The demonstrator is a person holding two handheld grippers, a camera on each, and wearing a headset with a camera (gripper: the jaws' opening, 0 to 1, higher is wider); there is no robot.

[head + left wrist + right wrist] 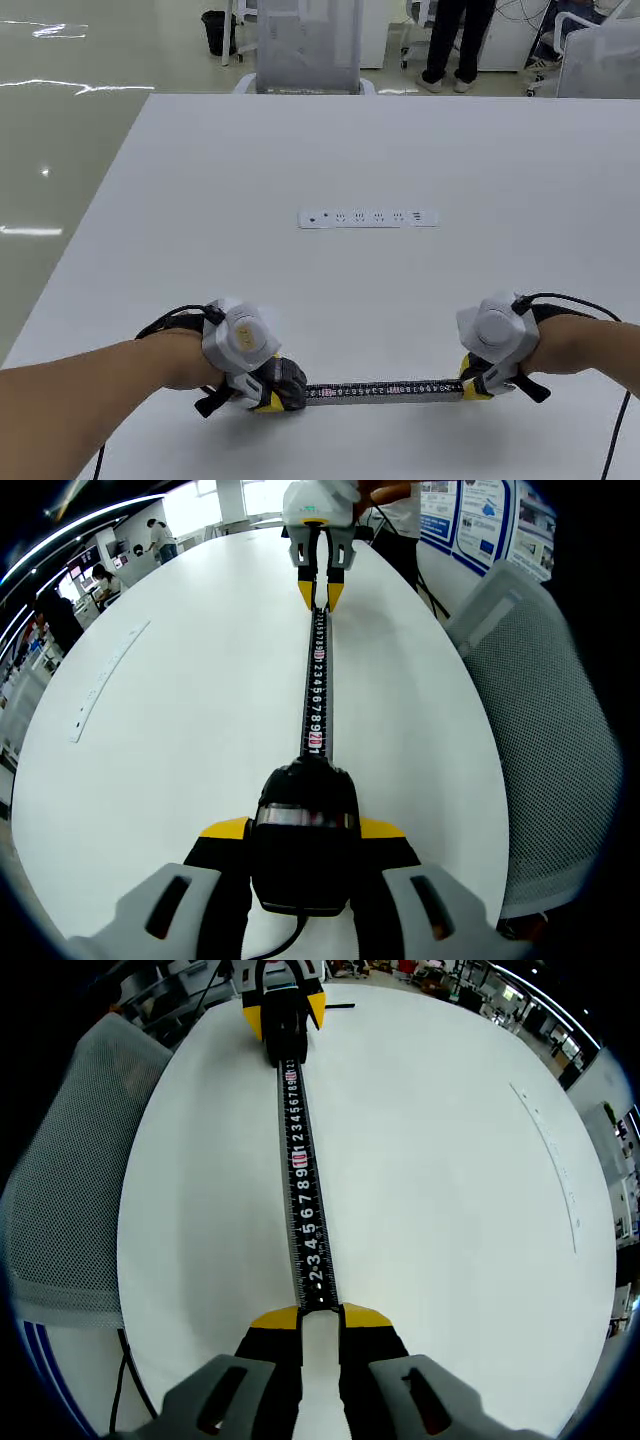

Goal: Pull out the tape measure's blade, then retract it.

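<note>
The black tape measure case (283,385) (305,835) lies near the table's front edge with my left gripper (268,392) (305,830) shut on it. Its dark blade (385,390) (317,685) (303,1195) with white numbers runs out flat over the white table (400,150) towards the right. My right gripper (472,385) (320,1312) is shut on the blade's end. In the left gripper view the right gripper (320,580) appears at the far end of the blade. In the right gripper view the case (285,1020) sits far off between the left gripper's yellow tips.
A white power strip (367,218) lies in the middle of the table, well beyond the blade. A grey mesh chair (540,730) (75,1160) stands at the table's near side. A person (455,40) stands on the floor past the far edge.
</note>
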